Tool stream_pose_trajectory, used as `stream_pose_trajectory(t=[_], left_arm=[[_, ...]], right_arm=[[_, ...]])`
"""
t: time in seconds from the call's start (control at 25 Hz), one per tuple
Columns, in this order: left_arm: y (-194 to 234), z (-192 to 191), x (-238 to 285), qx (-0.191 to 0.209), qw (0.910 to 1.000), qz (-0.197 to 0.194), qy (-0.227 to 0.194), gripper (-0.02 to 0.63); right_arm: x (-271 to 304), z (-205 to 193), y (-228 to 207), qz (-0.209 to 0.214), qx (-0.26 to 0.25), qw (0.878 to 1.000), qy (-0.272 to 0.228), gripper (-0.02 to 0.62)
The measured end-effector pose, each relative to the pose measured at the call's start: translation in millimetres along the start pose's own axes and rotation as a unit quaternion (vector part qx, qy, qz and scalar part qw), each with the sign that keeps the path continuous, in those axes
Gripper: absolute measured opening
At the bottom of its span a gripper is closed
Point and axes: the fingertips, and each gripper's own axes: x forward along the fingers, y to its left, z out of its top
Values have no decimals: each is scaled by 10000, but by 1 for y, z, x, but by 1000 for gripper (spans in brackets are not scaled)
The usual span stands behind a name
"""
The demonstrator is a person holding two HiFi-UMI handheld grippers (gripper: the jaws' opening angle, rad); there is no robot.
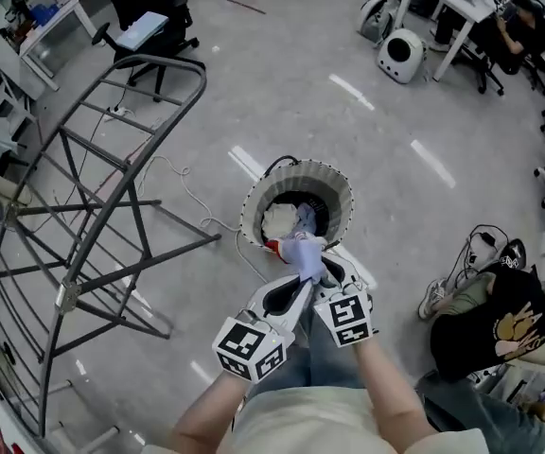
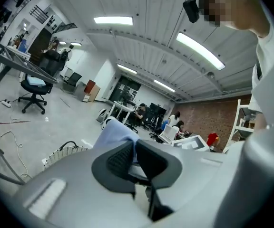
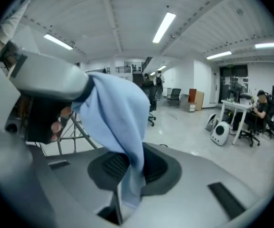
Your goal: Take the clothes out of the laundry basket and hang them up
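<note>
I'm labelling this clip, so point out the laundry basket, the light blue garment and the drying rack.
laundry basket (image 1: pixel 254 201), head view, left wall.
light blue garment (image 3: pixel 120 113), right gripper view, draped middle.
drying rack (image 1: pixel 64 296), head view, bar joint.

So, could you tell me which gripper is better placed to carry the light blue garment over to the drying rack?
Left, probably. The left gripper is shut on the light blue garment, and the drying rack stands on the person's left. The right gripper pinches a lower hanging fold.
</note>
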Motion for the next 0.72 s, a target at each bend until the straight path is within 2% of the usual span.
stream_pose_trajectory(t=[0.04, 0.12, 0.24, 0.36, 0.52, 0.72], left_arm=[[-8, 4, -10, 32, 10000, -34, -79, 29], [-20, 10, -26, 81, 9997, -38, -222, 31], [-29, 6, -48, 211, 9995, 71, -204, 40], [-25, -10, -72, 432, 9983, 385, -15, 139], [5, -41, -87, 1032, 9891, 933, 481, 169], [10, -41, -76, 1266, 9869, 757, 651, 244]], right_arm=[[-9, 9, 5, 73, -30, 9999, -84, 58], [-28, 24, 10, 224, -18, 9996, -198, 48], [-54, 43, 9, 171, -57, 9995, -274, 43], [-77, 63, 12, 61, -284, 9988, -403, 43], [-103, 108, 14, -28, -452, 9955, -827, 43], [-129, 173, 17, -105, -914, 9876, -1274, 43]])
